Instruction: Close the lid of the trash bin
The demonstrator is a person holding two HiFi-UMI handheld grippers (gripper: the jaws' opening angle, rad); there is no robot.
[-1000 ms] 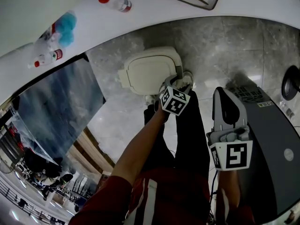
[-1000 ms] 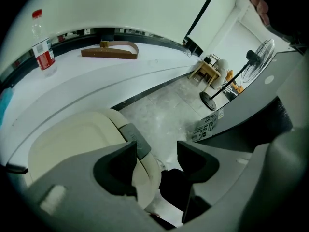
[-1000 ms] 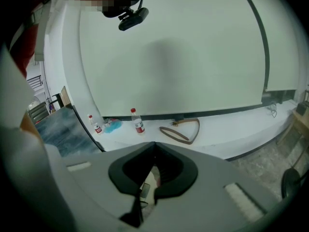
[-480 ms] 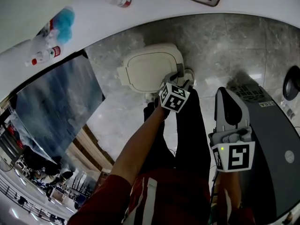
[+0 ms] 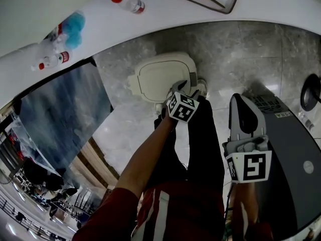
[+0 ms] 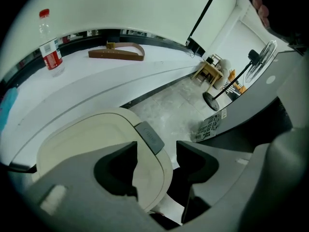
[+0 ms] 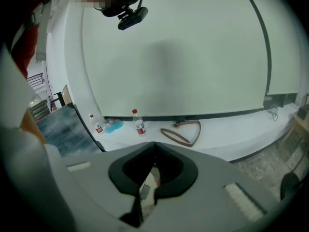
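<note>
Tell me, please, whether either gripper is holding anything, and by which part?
Nothing is held. The left gripper has just been opening its jaws, which stand apart over the edge of the trash bin lid without pressing it. The right gripper is shut and empty.

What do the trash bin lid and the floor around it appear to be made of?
The trash bin lid looks like moulded plastic: cream, smooth, matte, with rounded edges. The floor looks like polished grey stone or stone-look tile: mottled veining, thin joint lines, soft glare.
</note>
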